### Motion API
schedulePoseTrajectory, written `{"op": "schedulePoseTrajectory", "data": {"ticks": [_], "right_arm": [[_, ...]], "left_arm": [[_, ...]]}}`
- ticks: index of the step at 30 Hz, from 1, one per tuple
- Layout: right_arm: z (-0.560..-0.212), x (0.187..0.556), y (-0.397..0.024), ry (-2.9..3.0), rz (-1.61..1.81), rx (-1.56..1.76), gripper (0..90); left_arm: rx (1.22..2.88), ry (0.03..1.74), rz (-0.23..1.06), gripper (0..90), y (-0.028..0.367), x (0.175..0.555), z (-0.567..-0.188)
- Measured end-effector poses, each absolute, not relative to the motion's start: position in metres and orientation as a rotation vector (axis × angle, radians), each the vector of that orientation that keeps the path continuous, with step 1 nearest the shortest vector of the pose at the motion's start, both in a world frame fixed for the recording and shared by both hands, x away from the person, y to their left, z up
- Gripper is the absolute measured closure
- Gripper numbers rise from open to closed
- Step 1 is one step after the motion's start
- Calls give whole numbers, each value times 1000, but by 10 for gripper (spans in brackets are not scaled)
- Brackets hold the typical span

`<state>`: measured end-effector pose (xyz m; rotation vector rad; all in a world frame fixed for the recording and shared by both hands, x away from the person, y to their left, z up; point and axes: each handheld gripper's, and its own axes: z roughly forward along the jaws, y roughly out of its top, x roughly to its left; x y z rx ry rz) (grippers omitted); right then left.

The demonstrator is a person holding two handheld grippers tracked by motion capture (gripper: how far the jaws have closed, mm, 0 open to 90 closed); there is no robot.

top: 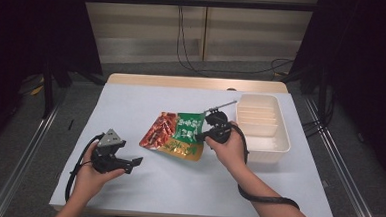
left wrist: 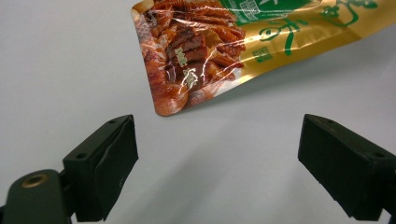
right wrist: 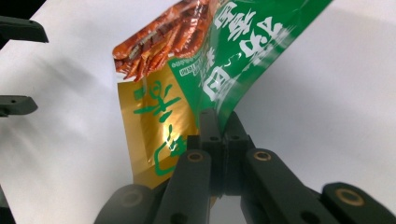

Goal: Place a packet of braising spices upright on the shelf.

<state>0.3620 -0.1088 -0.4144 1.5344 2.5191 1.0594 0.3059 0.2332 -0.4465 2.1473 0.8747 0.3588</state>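
Right tongs (right wrist: 219, 126) pinch the snack pouch (top: 175, 134) by its edge, tilting it off the tabletop (top: 187, 188) beside the white tray (top: 279, 143), likely bound there. Left tongs (left wrist: 217, 163) wait spread wide, empty, nearby.

Snack packet (top: 176, 135): flat glossy pouch, green and gold with a red food photo, lying mid-table, one edge lifted off the surface.
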Motion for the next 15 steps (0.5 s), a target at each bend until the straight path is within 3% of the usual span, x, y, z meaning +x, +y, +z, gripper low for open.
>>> {"op": "schedulePoseTrajectory", "data": {"ticks": [15], "right_arm": [[-344, 386, -87, 2691, 878, 1352, 900]], "left_arm": [[2123, 883, 371, 113, 237, 307, -445]]}}
